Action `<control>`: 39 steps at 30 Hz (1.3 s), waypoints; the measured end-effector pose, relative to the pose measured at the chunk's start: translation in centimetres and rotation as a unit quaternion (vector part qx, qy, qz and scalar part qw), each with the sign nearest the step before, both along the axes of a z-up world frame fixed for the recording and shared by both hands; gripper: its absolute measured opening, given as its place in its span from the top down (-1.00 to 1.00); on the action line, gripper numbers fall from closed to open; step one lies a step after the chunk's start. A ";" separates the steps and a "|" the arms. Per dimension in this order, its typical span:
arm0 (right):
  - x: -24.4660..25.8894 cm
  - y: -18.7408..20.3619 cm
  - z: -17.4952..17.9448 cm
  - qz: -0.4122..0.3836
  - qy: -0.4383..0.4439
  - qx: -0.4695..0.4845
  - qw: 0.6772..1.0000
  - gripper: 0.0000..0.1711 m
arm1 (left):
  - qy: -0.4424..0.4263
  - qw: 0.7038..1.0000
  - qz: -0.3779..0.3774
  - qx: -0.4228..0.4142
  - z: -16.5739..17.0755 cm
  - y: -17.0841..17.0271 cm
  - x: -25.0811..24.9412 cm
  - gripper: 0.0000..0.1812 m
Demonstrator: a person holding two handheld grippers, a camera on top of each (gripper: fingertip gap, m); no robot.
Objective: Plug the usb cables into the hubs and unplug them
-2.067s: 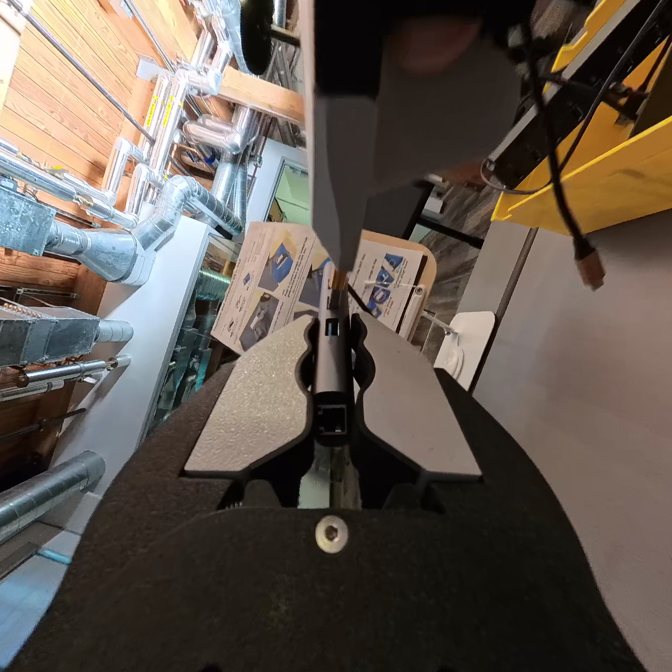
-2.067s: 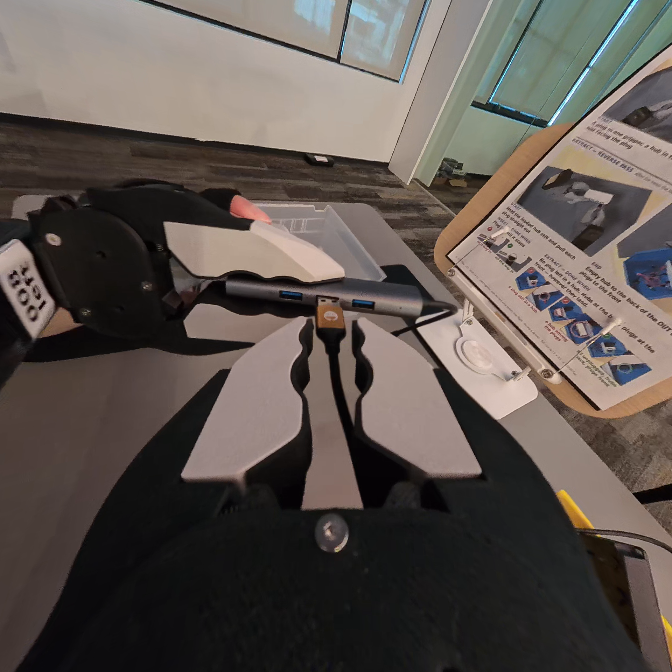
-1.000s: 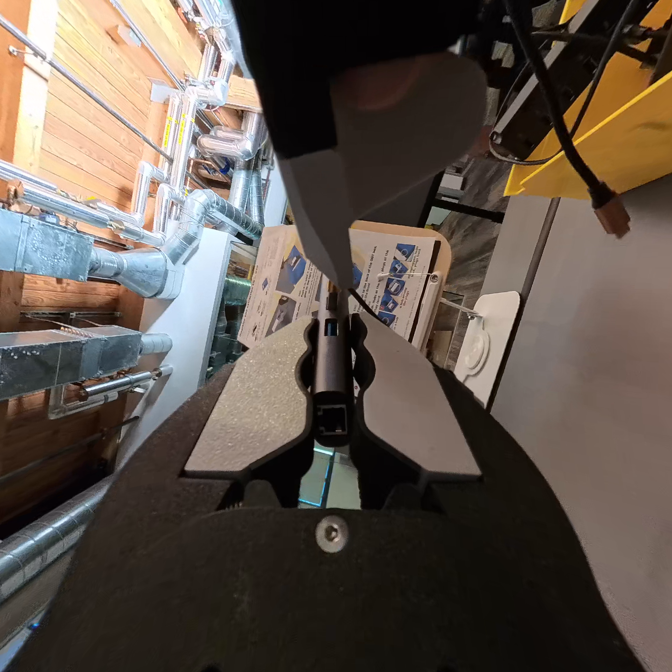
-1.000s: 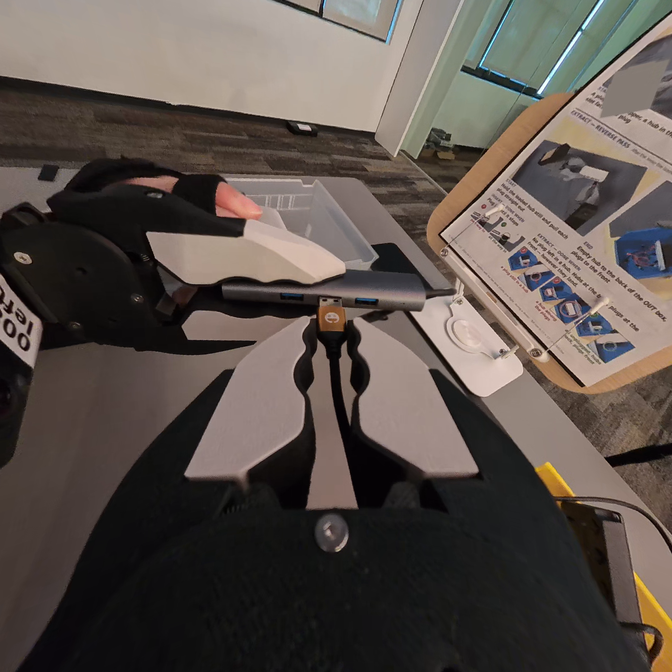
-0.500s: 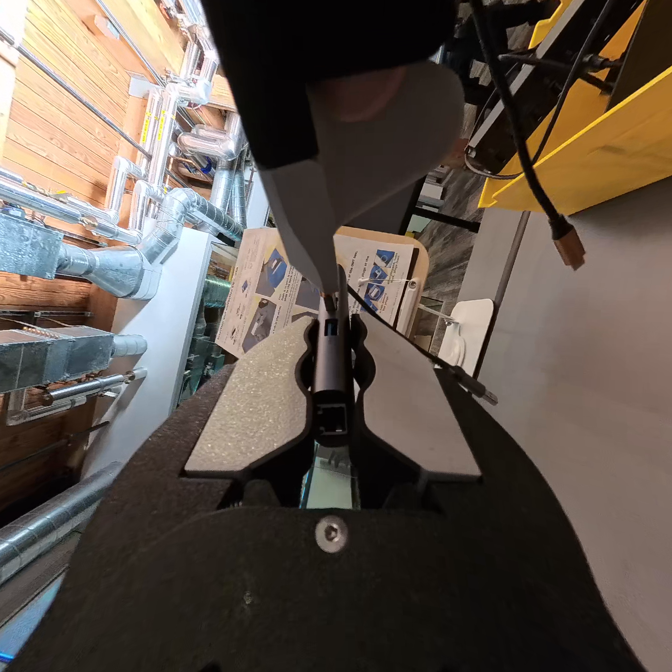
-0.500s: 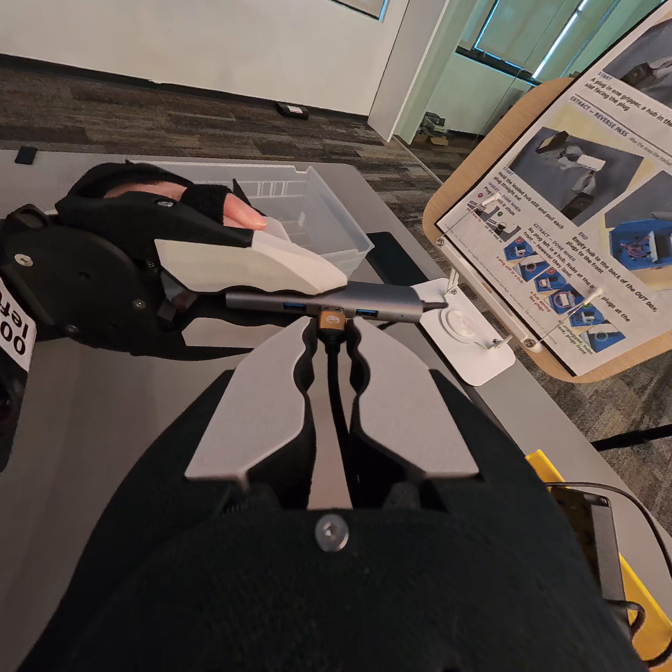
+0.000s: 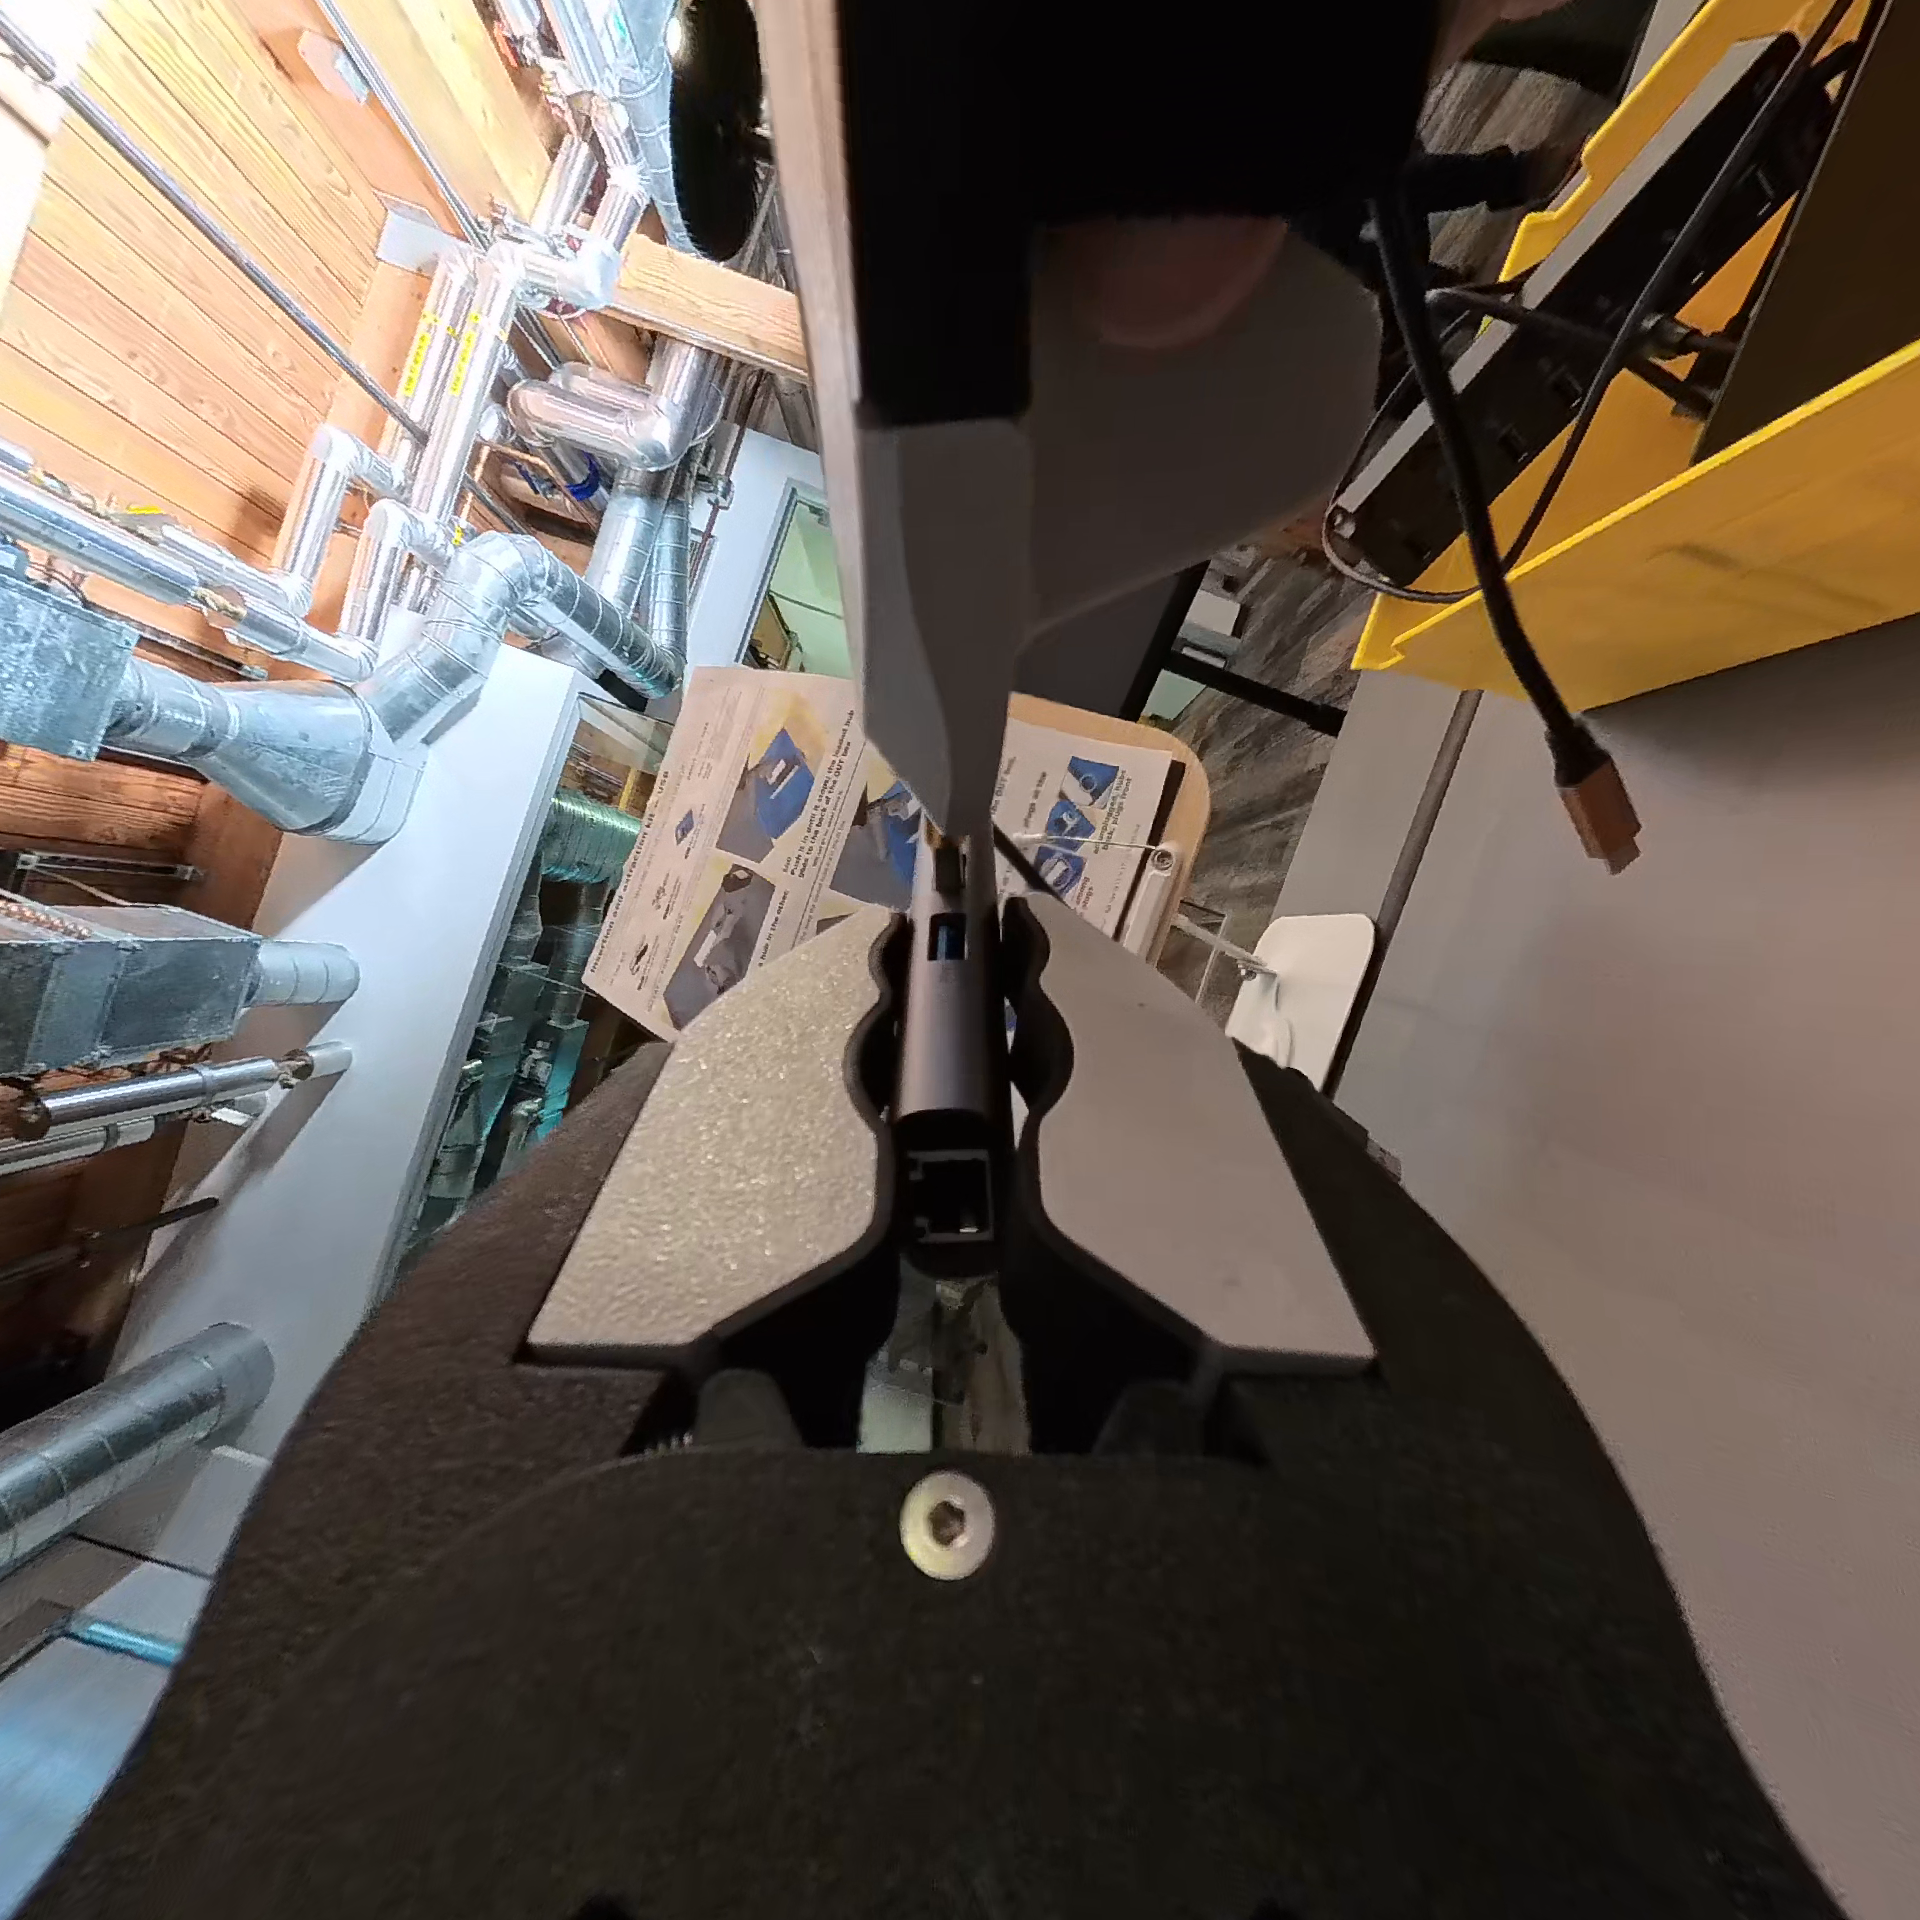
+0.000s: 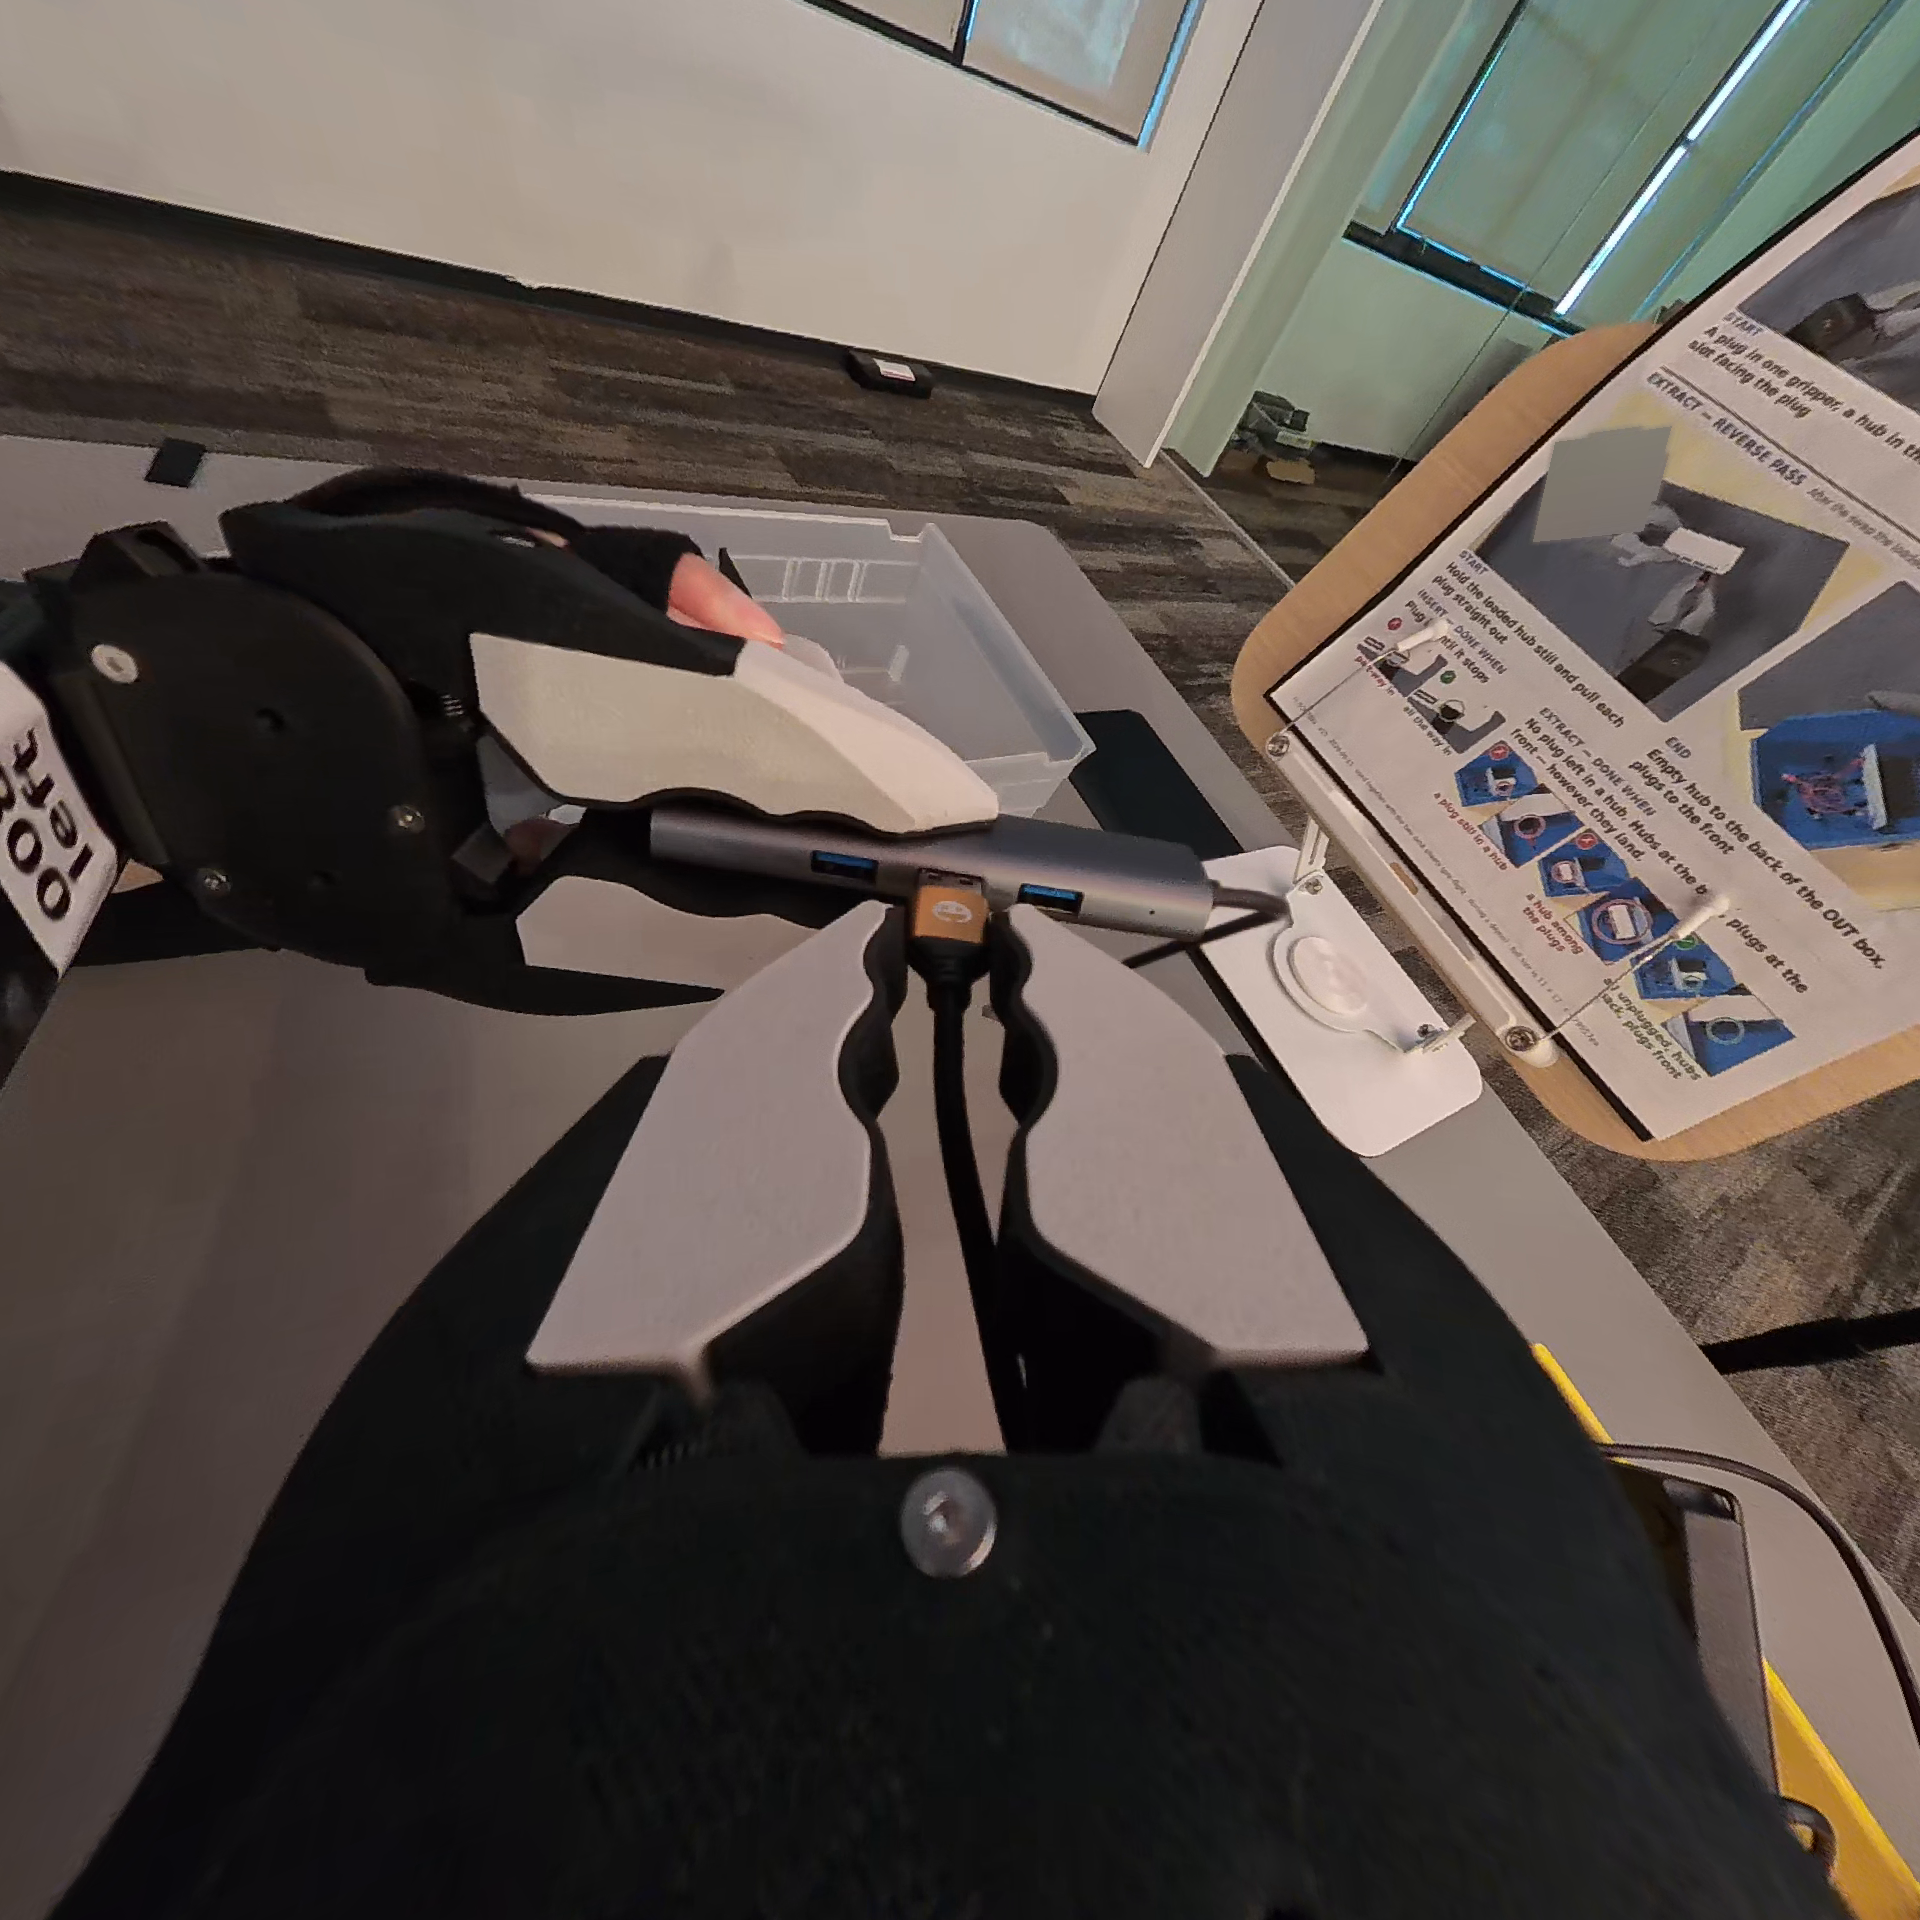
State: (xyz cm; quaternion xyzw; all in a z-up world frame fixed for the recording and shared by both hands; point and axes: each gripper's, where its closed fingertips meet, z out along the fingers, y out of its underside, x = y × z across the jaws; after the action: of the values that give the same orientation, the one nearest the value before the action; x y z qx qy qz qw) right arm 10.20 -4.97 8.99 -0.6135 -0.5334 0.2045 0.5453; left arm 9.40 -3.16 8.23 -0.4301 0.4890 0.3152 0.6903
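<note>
Silver ducts and pipes [image 7: 312,665] run under a wooden plank ceiling at the left of the left wrist view, which is rolled sideways so that the grey table [image 7: 1662,1143] fills the right side. At the table's far edge stands a yellow bin [image 7: 1662,540] with black cables; one loose cable with a copper-coloured plug [image 7: 1595,821] hangs from it in front of the table surface. The left gripper [image 7: 951,940] is clamped on a slim dark grey USB hub [image 7: 943,1049], which lies lengthwise between its fingers with a square port facing the camera. Above it the right gripper [image 7: 951,800] comes down onto the hub's far part. Behind them leans an instruction sheet [image 7: 769,831] on a wooden board, with a white stand base [image 7: 1309,977] beside it.

Dark carpet, a white wall and green-tinted glass form the background of the right wrist view. The right gripper [image 8: 948,914] is closed on the gold-coloured USB plug [image 8: 945,920] of a black cable [image 8: 956,1091] that runs back between its fingers. The plug's metal tip sits in the middle port of the hub [image 8: 935,868], between two blue ports. The hub is held level above the table [image 8: 260,1195] by the left gripper [image 8: 935,810], with a black-gloved hand [image 8: 468,561] on it. A clear plastic tray [image 8: 935,665] rests behind, towards the table's far edge. The instruction sheet [image 8: 1662,727] stands off the right edge, and its white base [image 8: 1340,997] sits at that edge.
</note>
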 end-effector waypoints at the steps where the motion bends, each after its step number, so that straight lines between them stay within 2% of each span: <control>1: 0.0 0.0 0.0 0.000 0.000 0.000 1.000 0.82 | 0.005 1.000 0.003 0.004 0.1 0.0 0.0 0.81; 39: -0.3 -0.1 0.2 0.021 0.014 -0.006 1.000 0.82 | 0.034 0.999 0.020 0.036 0.7 -0.5 0.1 0.81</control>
State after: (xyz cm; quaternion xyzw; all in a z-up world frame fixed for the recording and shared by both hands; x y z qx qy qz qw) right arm 9.93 -5.05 9.17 -0.6028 -0.5368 0.2278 0.5446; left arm 9.55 -3.70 8.92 -0.4044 0.4915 0.3607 0.6818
